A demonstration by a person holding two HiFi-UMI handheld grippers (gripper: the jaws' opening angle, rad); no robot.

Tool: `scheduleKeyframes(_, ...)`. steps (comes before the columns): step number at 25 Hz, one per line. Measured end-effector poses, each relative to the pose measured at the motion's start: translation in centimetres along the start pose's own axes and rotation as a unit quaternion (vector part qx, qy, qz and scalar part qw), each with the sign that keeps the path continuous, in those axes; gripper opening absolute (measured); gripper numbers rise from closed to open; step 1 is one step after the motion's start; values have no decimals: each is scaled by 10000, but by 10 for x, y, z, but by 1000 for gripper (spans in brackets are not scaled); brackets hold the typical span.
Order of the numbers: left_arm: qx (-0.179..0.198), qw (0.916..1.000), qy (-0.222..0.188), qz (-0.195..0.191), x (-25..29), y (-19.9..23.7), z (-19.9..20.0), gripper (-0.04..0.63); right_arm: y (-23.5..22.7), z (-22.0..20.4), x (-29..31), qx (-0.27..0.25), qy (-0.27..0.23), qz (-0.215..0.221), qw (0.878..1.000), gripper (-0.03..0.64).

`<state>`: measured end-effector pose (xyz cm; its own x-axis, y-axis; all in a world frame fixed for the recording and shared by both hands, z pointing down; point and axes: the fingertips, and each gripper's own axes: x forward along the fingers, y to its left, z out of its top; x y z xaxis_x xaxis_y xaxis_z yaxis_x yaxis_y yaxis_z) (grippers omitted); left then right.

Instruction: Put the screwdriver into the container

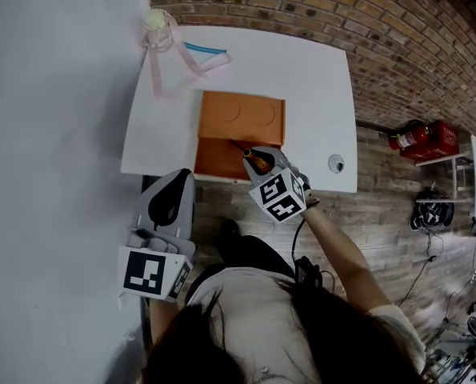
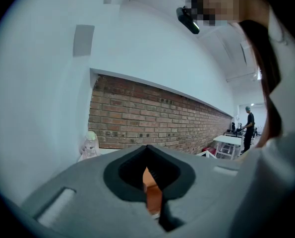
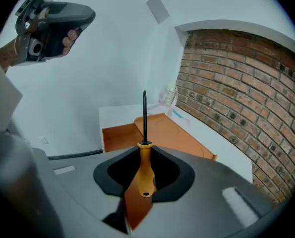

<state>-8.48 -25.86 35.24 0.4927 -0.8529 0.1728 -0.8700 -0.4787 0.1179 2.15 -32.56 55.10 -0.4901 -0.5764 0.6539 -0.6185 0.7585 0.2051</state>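
The screwdriver (image 1: 254,161) has an orange handle and a thin black shaft. My right gripper (image 1: 262,162) is shut on its handle, at the near edge of the white table (image 1: 318,94). The shaft points over the open orange container (image 1: 220,158), whose lid (image 1: 242,116) lies flat behind it. In the right gripper view the screwdriver (image 3: 145,168) stands between the jaws of my right gripper (image 3: 145,180), with its tip over the container (image 3: 117,133). My left gripper (image 1: 172,184) hangs off the table to the left, shut and holding nothing. A sliver of orange shows past my left gripper (image 2: 149,185).
A small bottle (image 1: 158,29) with a pink ribbon stands at the table's far left corner, beside a teal strip (image 1: 206,49). A small round object (image 1: 335,163) lies near the right front corner. Red gear (image 1: 422,138) sits by the brick wall.
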Motion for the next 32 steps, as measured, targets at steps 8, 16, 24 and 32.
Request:
scheduleKeyframes(8,-70,9999,114,50,4,3,-6,0,5,-14,25,-161,405,375,9983,77)
scheduleKeyframes(16,-130,9996,225,81,7,4,-14,0,13,-24,45,-331,711,681,9946,77)
scheduleKeyframes(24,-196,9992,281,205,3,12,-20,0,22,-35,65,-568,1056,911,9886,77)
scheduleKeyframes(32,-231,9987,360,273,-3,14,-28,0,27,-43,77,-674,1208,992,9854,77)
